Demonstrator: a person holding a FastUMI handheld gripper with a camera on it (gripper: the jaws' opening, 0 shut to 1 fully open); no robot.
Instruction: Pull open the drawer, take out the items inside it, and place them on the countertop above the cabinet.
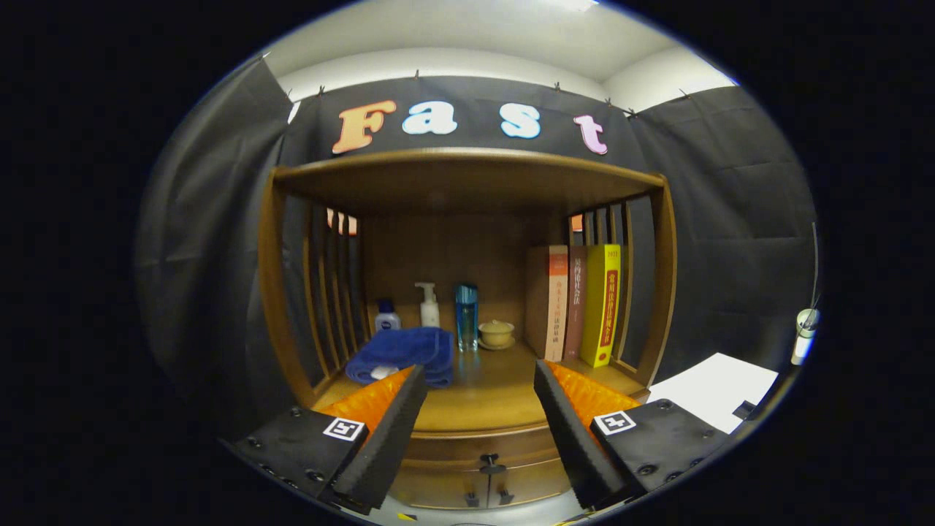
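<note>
A wooden cabinet stands ahead of me with a countertop [482, 398] under a slatted shelf frame. Below the countertop's front edge sits the drawer front [453, 482], closed, with a small dark knob [491, 462] between my fingers' lower parts. My gripper [478, 380] is open, its two fingers spread wide with nothing between them, hovering in front of the countertop edge and above the knob. The drawer's contents are hidden.
On the countertop lie a folded blue towel [402, 354], a small white bottle [386, 317], a pump bottle [429, 305], a tall blue bottle [467, 315] and a lidded ceramic cup [497, 333]. Three upright books [581, 303] lean at the right. A white sheet [712, 391] lies outside the cabinet.
</note>
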